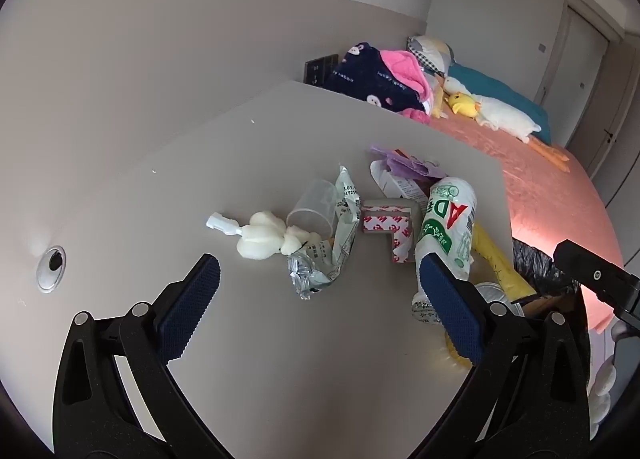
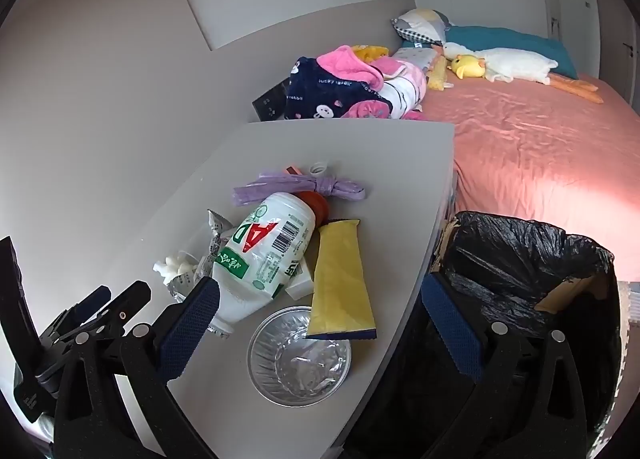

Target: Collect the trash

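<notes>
**K:** On the grey desk [image 2: 392, 187], nothing picked yet. Left gripper [image 1: 320, 279] and right gripper [image 2: 320, 299] both spread wide, empty, angled down over the pile.

**M:** Bin?

**K:** Black-lined bin [image 2: 520, 251] just beside the desk's right edge.

**M:** First target?

**K:** I'd take the white bottle [image 2: 264, 255], lying on its side, red cap, overlapping a yellow wrapper [image 2: 340, 283]. Foil dish [image 2: 298, 359] nearest; thin rim, probably needs an edge pinch.

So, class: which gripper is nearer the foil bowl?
Right. The right gripper hovers directly over the foil bowl; the left gripper hangs further along the table, beside the bowl.
</notes>
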Demonstrator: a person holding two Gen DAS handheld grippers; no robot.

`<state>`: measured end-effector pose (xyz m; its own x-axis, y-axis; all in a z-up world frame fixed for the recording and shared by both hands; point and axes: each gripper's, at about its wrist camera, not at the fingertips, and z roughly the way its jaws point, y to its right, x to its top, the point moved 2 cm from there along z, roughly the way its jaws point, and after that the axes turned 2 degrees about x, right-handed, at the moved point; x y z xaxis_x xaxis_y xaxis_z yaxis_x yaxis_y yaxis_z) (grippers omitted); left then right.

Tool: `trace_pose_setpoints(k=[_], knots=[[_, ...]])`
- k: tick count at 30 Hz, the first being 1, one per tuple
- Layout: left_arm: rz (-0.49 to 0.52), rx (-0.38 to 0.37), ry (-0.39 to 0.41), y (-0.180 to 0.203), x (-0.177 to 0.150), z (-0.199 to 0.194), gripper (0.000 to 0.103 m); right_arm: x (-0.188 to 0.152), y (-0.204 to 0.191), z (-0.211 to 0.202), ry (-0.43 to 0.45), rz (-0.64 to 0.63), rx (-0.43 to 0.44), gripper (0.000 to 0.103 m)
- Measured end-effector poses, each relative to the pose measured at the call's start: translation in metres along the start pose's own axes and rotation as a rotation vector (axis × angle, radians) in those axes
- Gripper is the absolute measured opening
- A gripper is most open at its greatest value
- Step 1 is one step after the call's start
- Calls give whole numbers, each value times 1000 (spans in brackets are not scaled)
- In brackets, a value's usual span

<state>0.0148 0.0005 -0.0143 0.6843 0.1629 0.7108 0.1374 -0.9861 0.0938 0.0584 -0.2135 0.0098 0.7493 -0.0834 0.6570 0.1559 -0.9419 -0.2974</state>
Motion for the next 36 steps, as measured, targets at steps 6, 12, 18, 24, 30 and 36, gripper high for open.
trace_pose_setpoints(k=[6,12,18,24,30,36], knots=[[-6,11,5,1,0,-2,97,1,0,-3,-4,3,-7,101],[7,3,6,0,0,-5,97,2,0,-11,14,2,5,101],[17,4,4,2,0,-7,97,3,-3,-5,13,-4,5,101],[21,1,1,4,0,-8,97,0,-2,-10,17,-2,8,101],[21,-1,-2,4,0,-6,97,1,-6,-10,18,-13,6,101],[22,-2,-2,4,1,-6,97,1,-8,-11,21,-18,6,101]])
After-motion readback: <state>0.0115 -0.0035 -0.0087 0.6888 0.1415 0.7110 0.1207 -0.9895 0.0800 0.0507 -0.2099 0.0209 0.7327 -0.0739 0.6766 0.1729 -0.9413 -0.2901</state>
